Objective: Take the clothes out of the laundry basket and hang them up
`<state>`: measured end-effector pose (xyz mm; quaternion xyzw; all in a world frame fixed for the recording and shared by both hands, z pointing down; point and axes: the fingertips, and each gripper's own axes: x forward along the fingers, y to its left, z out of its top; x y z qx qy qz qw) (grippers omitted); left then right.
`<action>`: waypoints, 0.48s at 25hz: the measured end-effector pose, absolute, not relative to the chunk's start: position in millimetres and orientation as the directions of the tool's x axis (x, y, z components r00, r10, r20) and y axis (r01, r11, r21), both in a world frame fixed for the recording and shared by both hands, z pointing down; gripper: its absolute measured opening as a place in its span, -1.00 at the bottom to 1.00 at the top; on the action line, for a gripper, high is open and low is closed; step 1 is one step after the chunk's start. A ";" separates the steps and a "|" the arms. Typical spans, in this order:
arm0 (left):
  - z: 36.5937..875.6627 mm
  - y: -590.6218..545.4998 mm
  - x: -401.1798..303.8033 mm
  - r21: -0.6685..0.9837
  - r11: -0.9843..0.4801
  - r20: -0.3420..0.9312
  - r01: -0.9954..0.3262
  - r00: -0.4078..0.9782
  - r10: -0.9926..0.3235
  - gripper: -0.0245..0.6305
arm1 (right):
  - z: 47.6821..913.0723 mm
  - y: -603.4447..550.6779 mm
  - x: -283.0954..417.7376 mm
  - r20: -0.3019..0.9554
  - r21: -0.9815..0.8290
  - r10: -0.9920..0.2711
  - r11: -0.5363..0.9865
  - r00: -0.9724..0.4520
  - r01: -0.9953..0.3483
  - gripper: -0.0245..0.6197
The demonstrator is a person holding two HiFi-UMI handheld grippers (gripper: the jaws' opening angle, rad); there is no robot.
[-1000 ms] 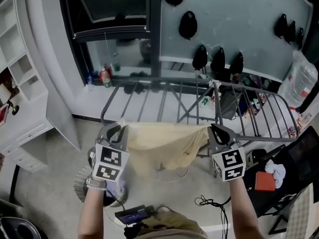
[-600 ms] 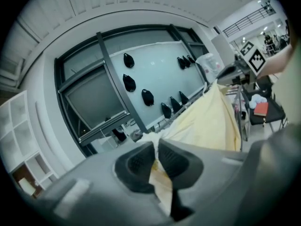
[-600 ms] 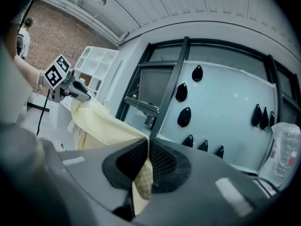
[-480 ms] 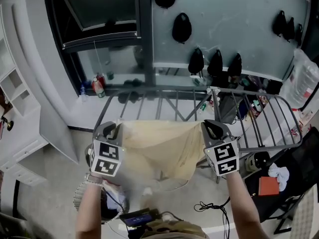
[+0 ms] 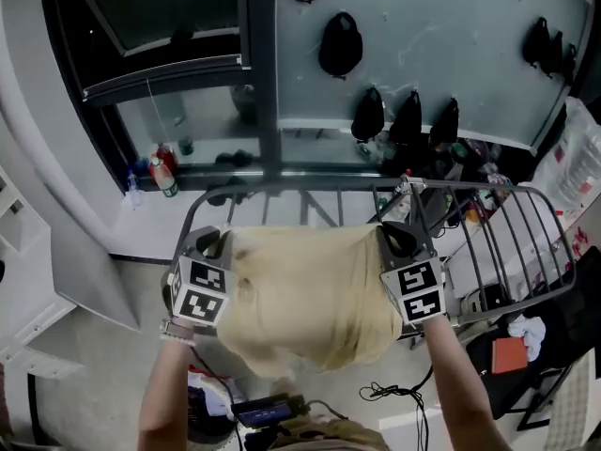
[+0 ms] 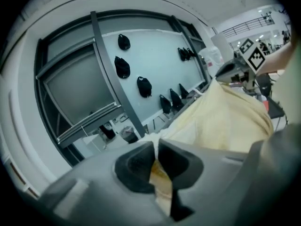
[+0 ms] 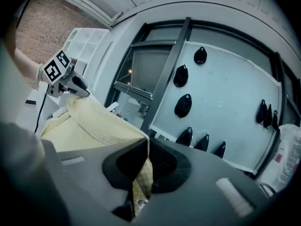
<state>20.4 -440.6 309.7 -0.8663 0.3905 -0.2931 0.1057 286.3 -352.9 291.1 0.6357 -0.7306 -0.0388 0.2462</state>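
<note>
Our left gripper is clamped tight on a corner of the pale yellow garment; in the left gripper view a fold of yellow cloth is pinched right between the two dark pads. Same deal on the other side: the right gripper is clenched on the opposite corner, with cloth bunched between its jaws and hanging down below them.

In the head view the garment is stretched flat between the two grippers across the middle of the frame, top edge pulled fairly straight, the rest drooping toward the bottom of the frame. It sits over the near left part of the grey drying rack, whose bars run off to the right. We can't tell if the cloth actually touches the bars.

Past the rack, at the top, there's a pale panel with dark cap-shaped things stuck on it, and some bottles on the ledge at left. Lower right has a red flat thing and a tangle of black cable on the floor.
</note>
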 end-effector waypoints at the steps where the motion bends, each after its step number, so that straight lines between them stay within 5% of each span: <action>1: 313.1 -454.9 21.6 -0.408 -0.681 0.433 -0.609 0.528 -0.731 -0.87 | 294.3 -366.3 287.2 0.320 0.371 -0.945 0.185 -0.062 -0.910 -0.88; 12: 345.9 -585.7 44.0 -0.385 -0.730 0.480 -0.564 0.553 -0.681 -0.87 | 333.4 -486.8 305.5 0.409 0.375 -0.913 0.151 0.017 -0.915 -0.88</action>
